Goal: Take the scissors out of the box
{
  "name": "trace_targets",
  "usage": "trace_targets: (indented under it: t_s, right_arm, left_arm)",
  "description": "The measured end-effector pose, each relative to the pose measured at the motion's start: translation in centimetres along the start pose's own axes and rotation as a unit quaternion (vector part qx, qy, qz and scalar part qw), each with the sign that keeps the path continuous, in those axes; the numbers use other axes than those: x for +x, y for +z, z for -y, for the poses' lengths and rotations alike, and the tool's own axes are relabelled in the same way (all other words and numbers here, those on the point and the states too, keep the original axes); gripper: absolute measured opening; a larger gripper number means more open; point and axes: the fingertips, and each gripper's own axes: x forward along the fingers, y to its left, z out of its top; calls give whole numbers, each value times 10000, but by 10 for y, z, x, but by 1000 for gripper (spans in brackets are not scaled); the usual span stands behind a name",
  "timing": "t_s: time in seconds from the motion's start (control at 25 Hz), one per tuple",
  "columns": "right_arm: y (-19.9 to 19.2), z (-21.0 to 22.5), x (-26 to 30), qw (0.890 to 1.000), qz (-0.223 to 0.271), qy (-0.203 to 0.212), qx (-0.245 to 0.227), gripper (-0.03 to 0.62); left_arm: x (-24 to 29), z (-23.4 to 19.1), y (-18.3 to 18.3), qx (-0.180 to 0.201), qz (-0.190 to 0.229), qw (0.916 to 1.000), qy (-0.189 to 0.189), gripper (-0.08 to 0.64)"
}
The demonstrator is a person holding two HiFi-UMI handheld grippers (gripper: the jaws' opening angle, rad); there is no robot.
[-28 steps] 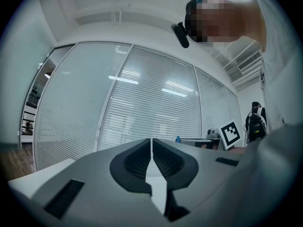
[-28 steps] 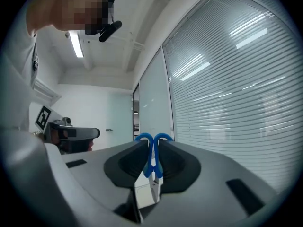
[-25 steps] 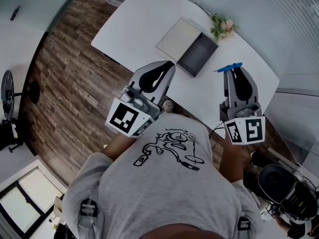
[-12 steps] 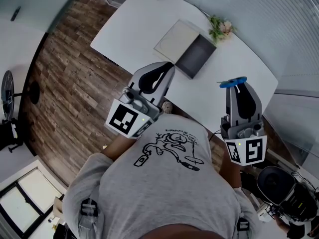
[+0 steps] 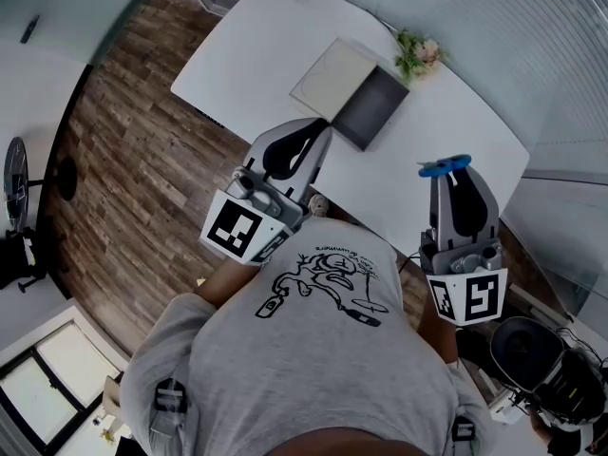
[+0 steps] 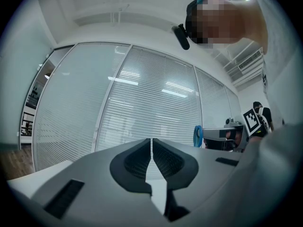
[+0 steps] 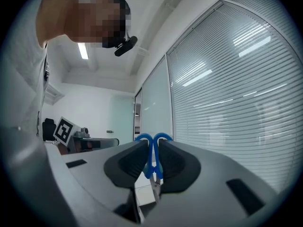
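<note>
My right gripper (image 5: 446, 169) is shut on the blue-handled scissors (image 5: 444, 166), held in the air above the white table (image 5: 256, 46), to the right of the box and nearer to me. In the right gripper view the blue handles (image 7: 152, 148) stick up between the pads and the blades hang below. The open box (image 5: 375, 110) is a dark tray with its pale lid (image 5: 328, 76) lying beside it on the table. My left gripper (image 5: 321, 131) hovers just in front of the box, shut and empty, and its pads (image 6: 163, 157) meet with nothing between them.
A small bunch of flowers (image 5: 418, 53) lies on the table behind the box. The table's rounded near edge runs above the wood floor (image 5: 133, 131) at left. Glass walls with blinds (image 6: 142, 108) surround the room. An office chair (image 5: 532, 350) stands at lower right.
My right gripper has drawn back toward me and to the right with the scissors, farther from the box. The left gripper has stayed where it was.
</note>
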Motion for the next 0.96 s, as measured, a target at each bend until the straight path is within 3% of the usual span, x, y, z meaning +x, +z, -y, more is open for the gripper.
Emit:
trace_targets:
  t_s: [0.96]
  right_arm:
    - [5,12,1,10000,-32,8,-19,78]
  left_arm:
    - [8,3,5,3,-18,10000,51,29]
